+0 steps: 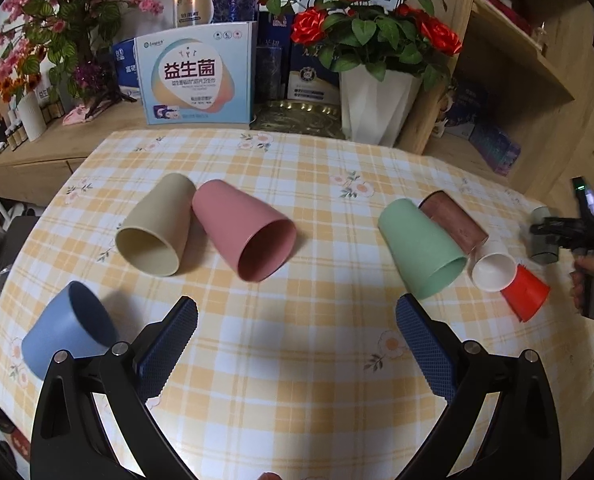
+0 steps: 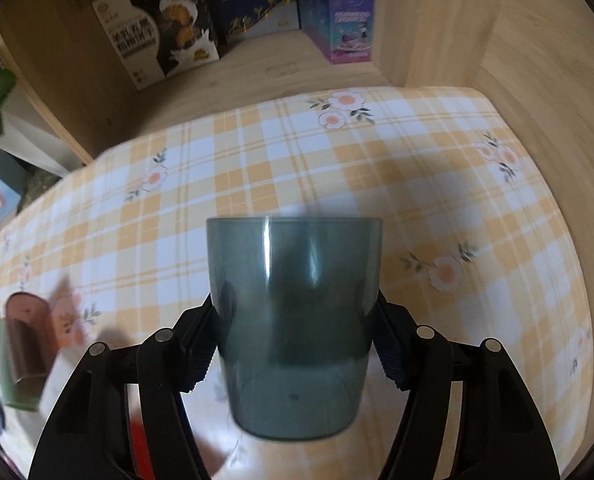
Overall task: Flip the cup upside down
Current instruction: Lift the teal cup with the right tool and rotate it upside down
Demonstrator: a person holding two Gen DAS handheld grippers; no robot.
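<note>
Eight cups are showing in all; seven are lying on their sides on the checked surface (image 1: pixel 297 360): beige cup (image 1: pixel 153 228), pink cup (image 1: pixel 245 232) and blue cup (image 1: pixel 67 330) to the left, green cup (image 1: pixel 421 246), brown cup (image 1: pixel 453 220), white cup (image 1: pixel 493 268) and red cup (image 1: pixel 525 292) clustered to the right; the left tongs (image 1: pixel 297 322) are hanging wide apart with nothing between them, near the pink cup; the right tongs (image 2: pixel 293 344) are gripping the eighth, a translucent grey cup (image 2: pixel 293 320), around its sides, above the surface at the far right.
</note>
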